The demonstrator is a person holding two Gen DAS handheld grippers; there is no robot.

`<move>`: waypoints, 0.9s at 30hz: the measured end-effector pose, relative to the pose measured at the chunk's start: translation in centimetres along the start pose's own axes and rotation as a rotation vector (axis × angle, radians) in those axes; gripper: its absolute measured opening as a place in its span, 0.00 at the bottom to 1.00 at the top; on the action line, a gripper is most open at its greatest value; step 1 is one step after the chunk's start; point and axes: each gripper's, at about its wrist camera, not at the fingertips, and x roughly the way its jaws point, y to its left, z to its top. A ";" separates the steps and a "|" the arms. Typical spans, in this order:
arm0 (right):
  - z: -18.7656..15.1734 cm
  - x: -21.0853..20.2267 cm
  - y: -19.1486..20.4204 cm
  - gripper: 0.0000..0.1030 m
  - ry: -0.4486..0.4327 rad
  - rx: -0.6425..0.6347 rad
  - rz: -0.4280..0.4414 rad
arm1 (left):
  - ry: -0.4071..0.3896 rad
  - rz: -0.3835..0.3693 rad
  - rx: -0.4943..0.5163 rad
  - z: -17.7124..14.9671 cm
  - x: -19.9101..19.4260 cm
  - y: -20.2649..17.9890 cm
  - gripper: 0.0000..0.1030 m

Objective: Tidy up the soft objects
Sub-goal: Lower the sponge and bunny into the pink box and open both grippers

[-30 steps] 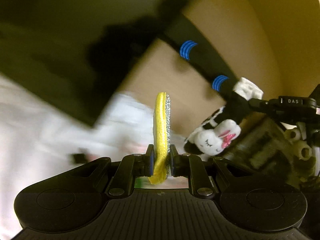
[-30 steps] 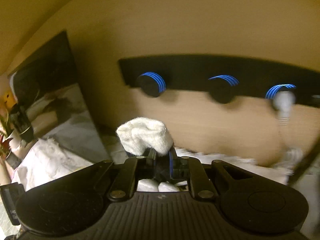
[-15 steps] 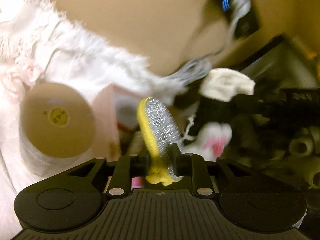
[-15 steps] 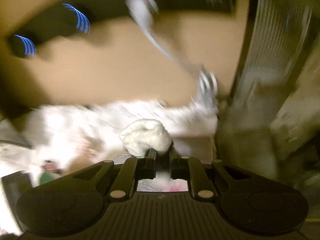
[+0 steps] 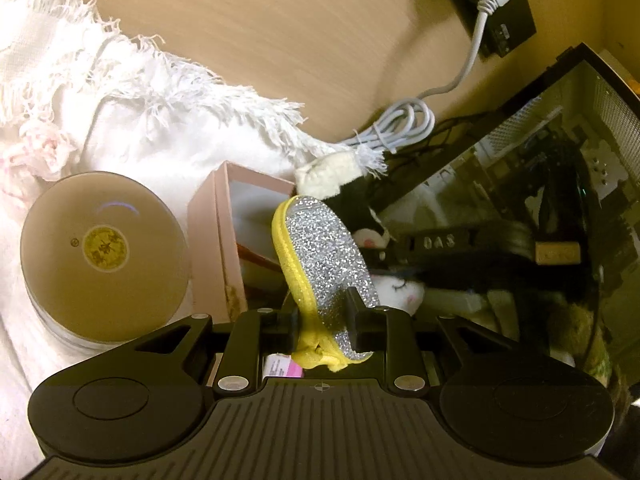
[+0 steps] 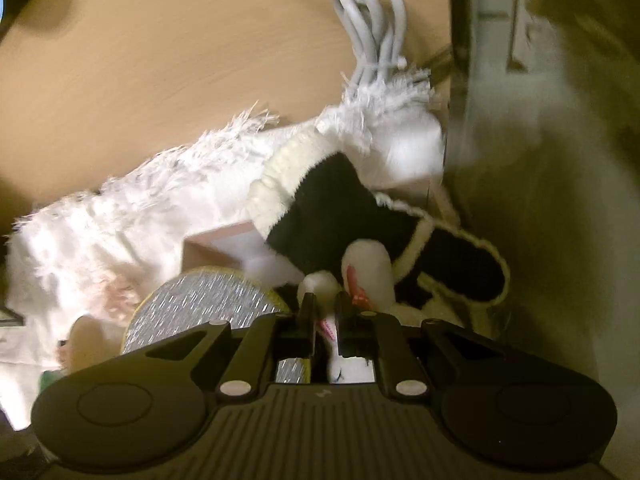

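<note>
My left gripper (image 5: 323, 312) hovers over an open pink box (image 5: 216, 240). A yellow-edged silver glitter pouch (image 5: 324, 256) stands between its jaws, tilted to the right against the right finger (image 5: 354, 320). The jaws are slightly apart and the pouch sits loose. My right gripper (image 6: 325, 308) is shut on a white and pink part of a black-and-white plush bunny slipper (image 6: 332, 216), which hangs just right of the box (image 6: 216, 244). The pouch (image 6: 200, 300) shows at the lower left there. The slipper's bunny face (image 5: 400, 292) peeks out behind the pouch.
A white fringed cloth (image 5: 120, 92) covers the wooden surface under the box. A round jar with a tan lid (image 5: 104, 248) stands left of the box. A coiled white cable (image 5: 400, 120) runs to a black power strip (image 5: 500, 8). A glass-sided computer case (image 5: 520, 200) blocks the right.
Both grippers swung down from the wall to the cloth and box. The left jaws widened and the pouch tipped rightward. The right gripper kept its hold on the slipper.
</note>
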 end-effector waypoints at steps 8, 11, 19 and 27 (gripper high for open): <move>-1.7 -1.4 1.4 0.11 -0.072 -0.114 -0.053 | 0.008 0.013 0.024 0.0 -0.1 -0.5 0.25; -3.4 -4.4 2.0 0.27 -0.175 -0.164 -0.052 | 0.014 0.034 0.027 -0.1 0.3 -0.6 0.25; -8.0 -9.8 3.2 0.35 -0.323 -0.280 -0.190 | 0.015 -0.034 0.061 1.5 3.6 -2.4 0.30; -8.3 -11.4 1.7 0.36 -0.336 -0.196 -0.126 | 0.088 0.079 0.150 1.8 4.8 -3.4 0.27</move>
